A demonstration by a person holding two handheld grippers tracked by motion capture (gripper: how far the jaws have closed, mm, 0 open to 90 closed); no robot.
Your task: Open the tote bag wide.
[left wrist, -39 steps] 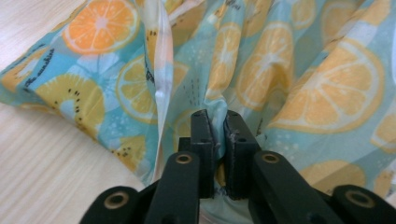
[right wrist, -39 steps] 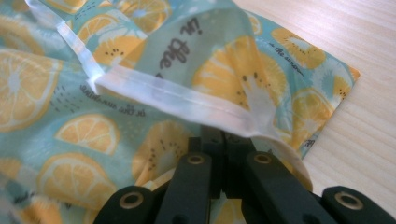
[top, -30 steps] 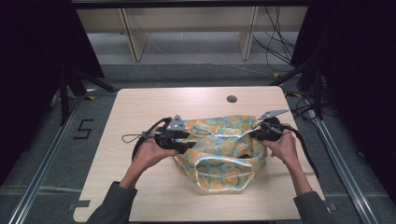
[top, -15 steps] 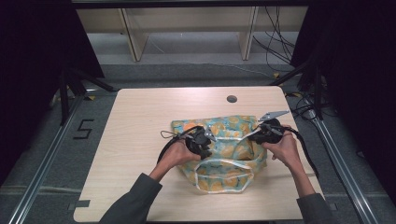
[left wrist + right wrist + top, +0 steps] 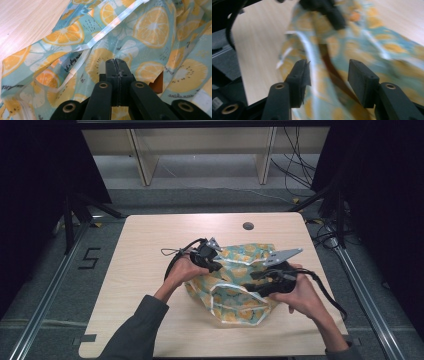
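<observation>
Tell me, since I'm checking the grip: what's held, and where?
The left gripper is shut, seemingly pinching a fold of the fruit-print bag. The right gripper, just opening, holds nothing.

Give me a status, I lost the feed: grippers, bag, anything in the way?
Left gripper shut, fabric not visibly pinched. Right gripper just opening, jaws apart above the cloth. Citrus-print bag crumpled on table. Nothing blocking.
</observation>
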